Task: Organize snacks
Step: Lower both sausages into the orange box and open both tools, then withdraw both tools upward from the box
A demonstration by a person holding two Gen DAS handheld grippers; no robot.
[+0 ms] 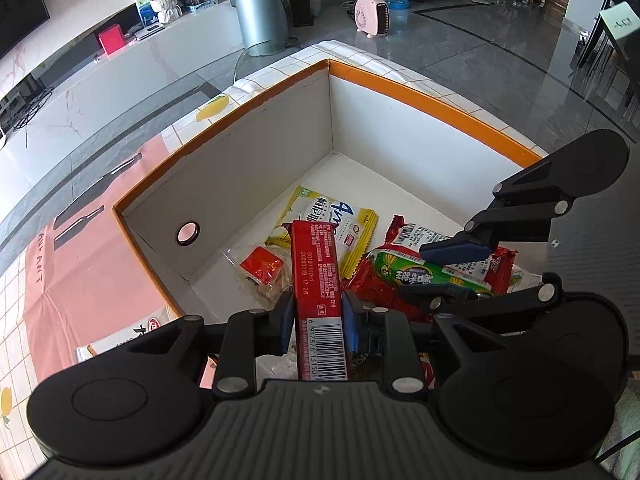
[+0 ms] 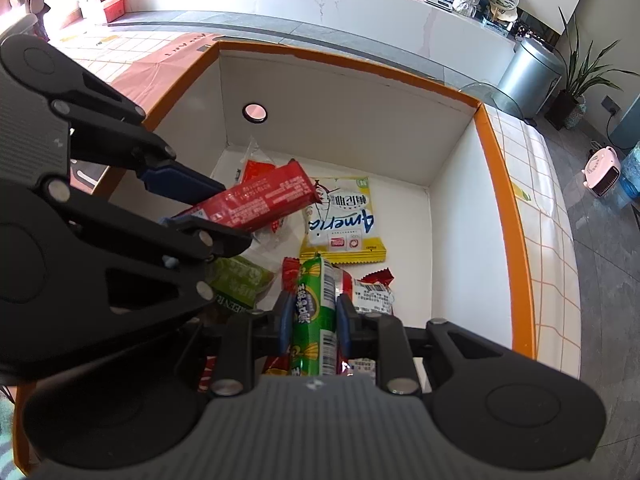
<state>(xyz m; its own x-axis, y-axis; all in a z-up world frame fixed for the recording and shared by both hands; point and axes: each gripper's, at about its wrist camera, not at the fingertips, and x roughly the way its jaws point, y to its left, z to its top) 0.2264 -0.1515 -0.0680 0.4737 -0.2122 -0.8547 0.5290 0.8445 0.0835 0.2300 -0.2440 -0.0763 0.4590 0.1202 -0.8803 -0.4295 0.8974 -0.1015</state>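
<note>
While your left gripper (image 1: 316,312) was clamped on the stiff red bar (image 1: 316,264) near its barcode end, lower centre of frame, your right gripper (image 2: 314,312) pinched the soft green packet (image 2: 314,300) mid-length; both light, crinkly, above the orange-rimmed box (image 1: 420,98).

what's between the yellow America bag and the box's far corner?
Nothing: bare white box floor beyond the yellow America bag. Clearest in the right wrist view.

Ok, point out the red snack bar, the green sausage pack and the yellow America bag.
red snack bar (image 1: 318,268), left wrist view, middle of its printed back.
green sausage pack (image 2: 314,308), right wrist view, its middle between the fingers.
yellow America bag (image 2: 344,220), right wrist view, its blue lettering.
</note>
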